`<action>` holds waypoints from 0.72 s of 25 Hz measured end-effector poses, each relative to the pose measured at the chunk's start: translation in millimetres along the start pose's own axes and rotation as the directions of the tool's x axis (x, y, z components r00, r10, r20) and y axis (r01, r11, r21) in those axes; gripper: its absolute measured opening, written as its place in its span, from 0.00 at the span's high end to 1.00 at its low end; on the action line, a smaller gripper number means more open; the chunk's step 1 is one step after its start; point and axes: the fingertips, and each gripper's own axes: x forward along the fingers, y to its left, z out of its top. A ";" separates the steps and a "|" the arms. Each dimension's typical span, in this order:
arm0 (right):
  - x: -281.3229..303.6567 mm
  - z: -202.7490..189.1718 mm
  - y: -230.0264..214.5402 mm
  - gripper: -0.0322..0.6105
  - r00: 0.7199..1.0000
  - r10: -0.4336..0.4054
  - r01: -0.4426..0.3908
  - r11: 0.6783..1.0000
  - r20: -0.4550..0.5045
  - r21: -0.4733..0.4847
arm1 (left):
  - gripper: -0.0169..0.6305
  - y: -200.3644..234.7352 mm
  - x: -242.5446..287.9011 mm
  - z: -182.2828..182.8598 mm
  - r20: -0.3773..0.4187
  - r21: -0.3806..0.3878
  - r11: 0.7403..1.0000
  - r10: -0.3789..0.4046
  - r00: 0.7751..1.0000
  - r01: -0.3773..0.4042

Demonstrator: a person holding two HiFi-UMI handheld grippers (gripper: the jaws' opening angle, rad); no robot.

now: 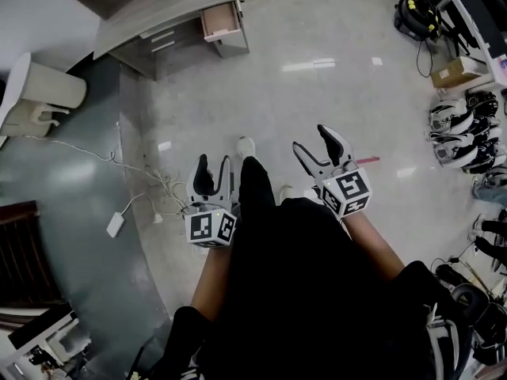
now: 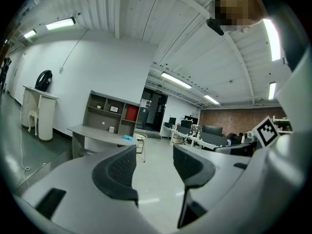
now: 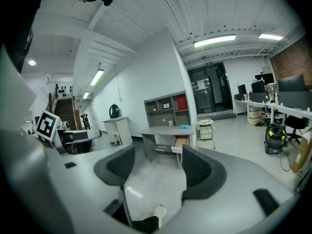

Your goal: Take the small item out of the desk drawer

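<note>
The grey desk (image 1: 150, 18) stands far across the floor at the top left of the head view. Its wood-lined drawer (image 1: 221, 20) is pulled out; what lies inside is too small to make out. From the right gripper view the desk (image 3: 161, 129) and open drawer (image 3: 180, 142) show between the jaws, several steps away. The left gripper view has the desk (image 2: 95, 134) at its left. My left gripper (image 1: 215, 169) and right gripper (image 1: 315, 143) hover at waist height over the floor, both open with nothing between the jaws. A teal object (image 3: 185, 126) lies on the desktop.
White cables and a power adapter (image 1: 116, 224) trail over the floor to my left. A white side table (image 1: 43, 93) stands left of the desk, a wire stool (image 3: 205, 130) at its right. A vacuum (image 1: 416, 13), a cardboard box (image 1: 455, 71) and helmets (image 1: 459, 129) line the right side.
</note>
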 end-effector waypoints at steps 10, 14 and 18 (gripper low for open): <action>108.1 33.0 -43.2 0.51 0.997 -0.057 0.057 0.998 -0.048 0.004 | 0.63 63.7 105.0 13.0 -0.027 -0.035 0.996 -0.077 0.997 0.076; 167.0 59.5 -51.3 0.51 0.996 -0.047 0.045 0.998 -0.076 -0.035 | 0.63 104.3 154.9 29.5 -0.021 -0.051 0.995 -0.089 0.996 0.087; 230.0 79.4 -35.3 0.51 0.994 -0.012 0.007 0.999 -0.108 -0.047 | 0.63 165.0 197.8 60.1 -0.005 -0.027 0.996 -0.080 0.997 0.080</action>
